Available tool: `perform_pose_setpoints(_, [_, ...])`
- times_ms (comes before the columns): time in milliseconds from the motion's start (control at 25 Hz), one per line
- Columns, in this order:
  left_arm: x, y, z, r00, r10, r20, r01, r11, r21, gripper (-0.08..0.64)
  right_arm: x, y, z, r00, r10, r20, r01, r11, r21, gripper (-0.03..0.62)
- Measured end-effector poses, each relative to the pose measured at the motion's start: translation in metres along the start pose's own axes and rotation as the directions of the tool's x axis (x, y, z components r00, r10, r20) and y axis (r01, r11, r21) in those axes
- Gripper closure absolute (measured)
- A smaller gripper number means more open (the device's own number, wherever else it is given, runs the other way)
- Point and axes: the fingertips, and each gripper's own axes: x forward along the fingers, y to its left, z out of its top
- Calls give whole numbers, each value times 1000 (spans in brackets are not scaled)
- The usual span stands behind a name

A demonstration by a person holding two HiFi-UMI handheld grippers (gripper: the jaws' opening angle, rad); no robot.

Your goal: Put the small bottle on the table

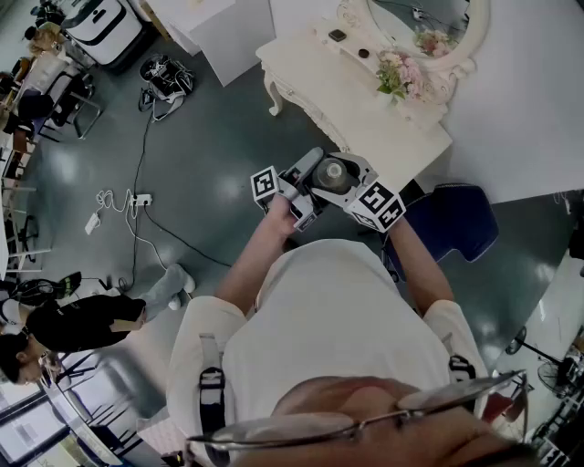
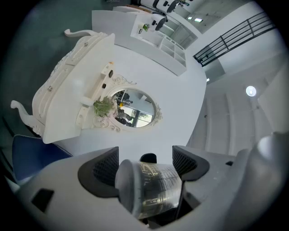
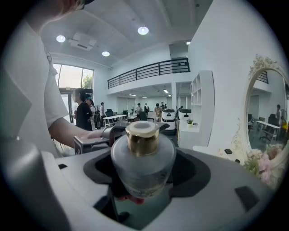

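Note:
The small bottle (image 1: 333,173), frosted glass with a gold neck, hangs in front of my chest between both grippers. My right gripper (image 1: 354,182) is shut on its body; in the right gripper view the bottle (image 3: 142,162) stands upright and fills the space between the pads of that gripper (image 3: 143,170). My left gripper (image 1: 310,182) is open, facing the right one. In the left gripper view the bottle (image 2: 151,185) lies tilted between that gripper's (image 2: 145,163) wide pads. The white dressing table (image 1: 365,105) stands just beyond, at the upper right.
The table carries an oval mirror (image 1: 429,23), pink flowers (image 1: 399,75) and small dark items (image 1: 338,36). A blue chair (image 1: 456,223) sits at my right. Cables and a power strip (image 1: 137,199) lie on the grey floor to the left, and a person (image 1: 73,321) crouches lower left.

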Motion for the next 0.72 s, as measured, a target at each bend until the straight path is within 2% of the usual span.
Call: perform_pose_setpoints(720, [-16,0,10,1000,16,5,-15,1000,-23,196,17,8,-1,1000,2,-27,-1,1000,18,249])
